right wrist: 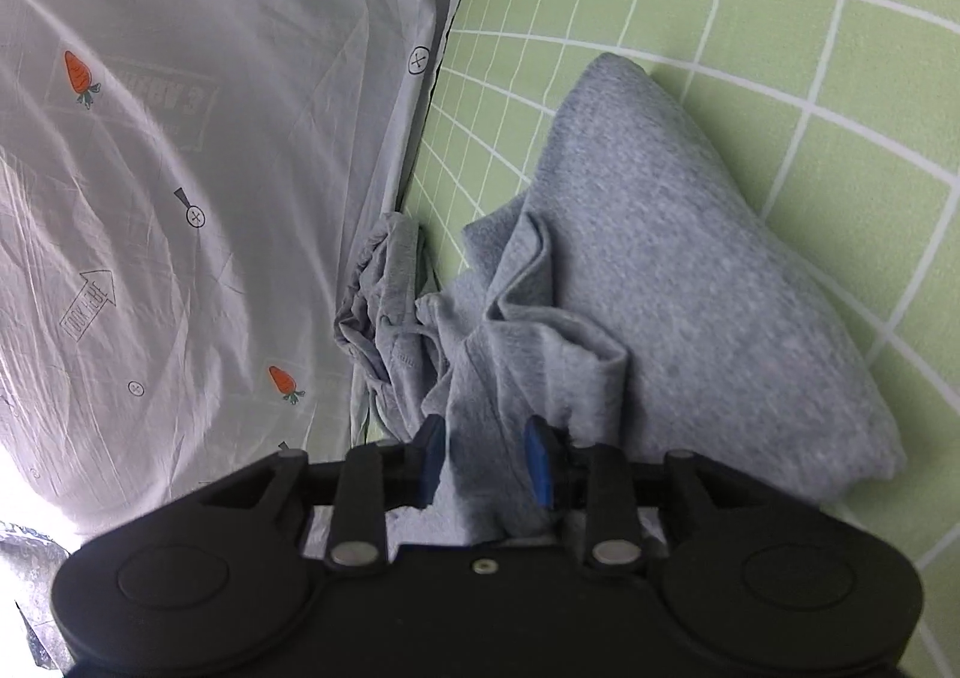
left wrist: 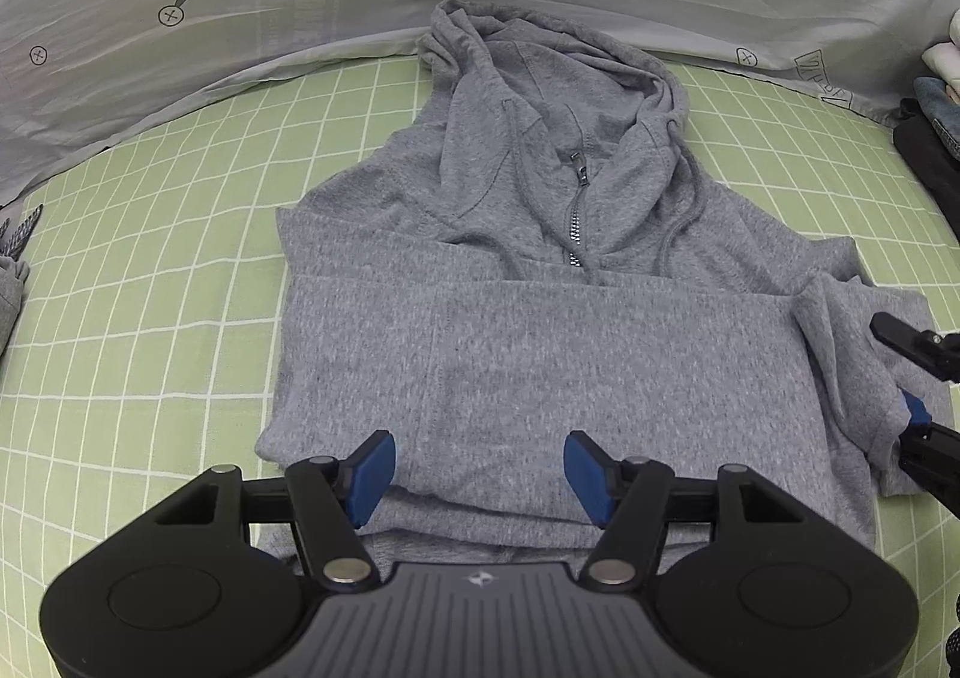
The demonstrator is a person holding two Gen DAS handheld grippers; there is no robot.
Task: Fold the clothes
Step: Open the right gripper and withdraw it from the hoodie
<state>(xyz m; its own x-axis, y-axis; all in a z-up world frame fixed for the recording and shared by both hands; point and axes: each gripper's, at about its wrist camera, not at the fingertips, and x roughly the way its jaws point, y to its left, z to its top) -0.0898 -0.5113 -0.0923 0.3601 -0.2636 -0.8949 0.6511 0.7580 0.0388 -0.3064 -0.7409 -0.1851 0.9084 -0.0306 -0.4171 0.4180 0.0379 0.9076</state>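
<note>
The left wrist view showed the whole grey hoodie point(left wrist: 540, 282) on the green checked bed sheet point(left wrist: 150, 270), hood and zipper point(left wrist: 576, 216) ahead of the left claw point(left wrist: 479, 477) and the hem folded up beneath it. The right wrist view showed only the hoodie's bunched side against a white printed cover point(right wrist: 168, 168). The left claw hung spread wide above the folded hem, gripping nothing. The right claw point(right wrist: 485, 459) stood partly spread with a fold of hoodie between its pads; whether they pressed it could not be told.
</note>
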